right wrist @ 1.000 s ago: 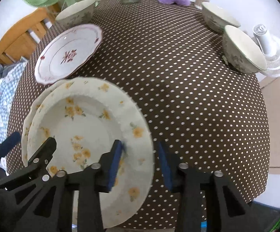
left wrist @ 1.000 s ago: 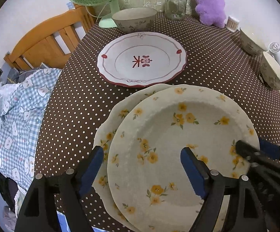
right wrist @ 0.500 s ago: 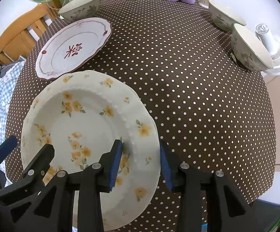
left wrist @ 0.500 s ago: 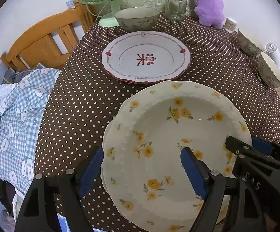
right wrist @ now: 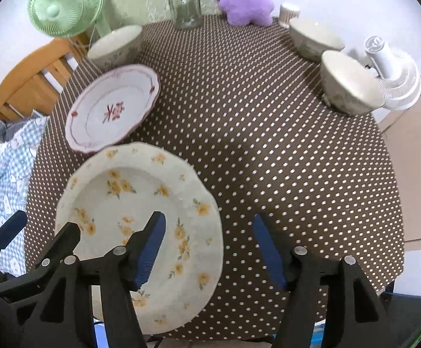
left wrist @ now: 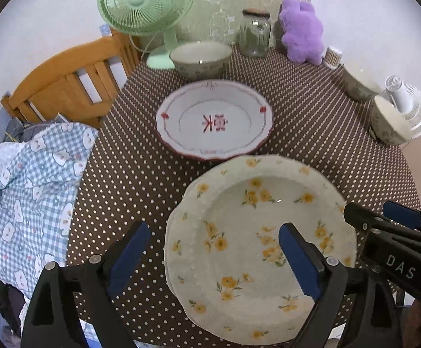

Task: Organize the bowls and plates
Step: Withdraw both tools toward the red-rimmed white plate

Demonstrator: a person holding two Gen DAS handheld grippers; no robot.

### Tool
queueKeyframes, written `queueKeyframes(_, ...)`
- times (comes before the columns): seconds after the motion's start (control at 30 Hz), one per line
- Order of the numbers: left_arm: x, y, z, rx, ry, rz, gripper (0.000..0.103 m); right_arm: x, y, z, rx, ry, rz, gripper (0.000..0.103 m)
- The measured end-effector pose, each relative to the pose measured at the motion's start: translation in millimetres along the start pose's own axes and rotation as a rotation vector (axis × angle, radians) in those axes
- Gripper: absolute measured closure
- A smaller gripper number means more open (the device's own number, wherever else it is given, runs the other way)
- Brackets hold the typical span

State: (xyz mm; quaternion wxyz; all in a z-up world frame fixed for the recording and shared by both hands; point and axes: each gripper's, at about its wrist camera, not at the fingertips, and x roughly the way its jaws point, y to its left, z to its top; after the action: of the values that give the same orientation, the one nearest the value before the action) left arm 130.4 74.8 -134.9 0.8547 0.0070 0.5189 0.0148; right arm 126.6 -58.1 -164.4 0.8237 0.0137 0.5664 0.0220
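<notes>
- Stacking plates: yellow-flower plate [right wrist: 140, 232] sits at the table's [right wrist: 268, 145] 6 o'clock edge, seemingly on a matching one.
- Red-trim plate [left wrist: 215, 120], at its 12 o'clock, looks next; grab the near rim.
- Right gripper [right wrist: 207, 246] and left gripper [left wrist: 213, 256]: jaws spread, holding nothing.

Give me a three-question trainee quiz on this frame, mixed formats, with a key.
1. True or false: the right gripper is open.
2. What lies just beyond the yellow-flower plate in the left wrist view? A) glass jar B) red-trimmed plate C) purple plush
3. How many bowls stand on the table?

Key: 1 true; 2 B; 3 three.
</notes>
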Motion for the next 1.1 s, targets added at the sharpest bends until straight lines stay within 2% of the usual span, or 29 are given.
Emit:
queueKeyframes(0.23, -32.0, -5.1, 13.0, -0.036, -0.066, -0.007, 0.005, -41.6, -14.1, 15.1, -0.011, -0.097, 0.028, 0.026)
queueKeyframes(0.37, -52.1, -17.8, 21.9, -0.033, -0.105, 0.046, 0.006, -66.7, -18.8, 28.3, -0.022, -0.174, 0.064, 0.026)
queueKeyframes(0.67, -81.2, -31.4, 39.8, -0.1, -0.189, 0.073, 0.006, -104.7, -12.5, 49.2, -0.121, -0.279, 0.151, 0.026)
queueKeyframes(0.87, -74.0, -25.3, 49.7, -0.086, -0.189, 0.089, 0.008, -99.1, 3.1, 55.9, -0.162, -0.269, 0.157, 0.026)
queueKeyframes(1.03, -57.8, -5.2, 65.4, -0.072, -0.176, 0.06, 0.009, -90.4, 19.2, 64.7, -0.144, -0.275, 0.145, 0.026)
queueKeyframes(1.1, -51.3, 2.2, 72.3, -0.053, -0.177, 0.045, 0.011, -83.0, 27.4, 71.7, -0.115, -0.25, 0.13, 0.026)
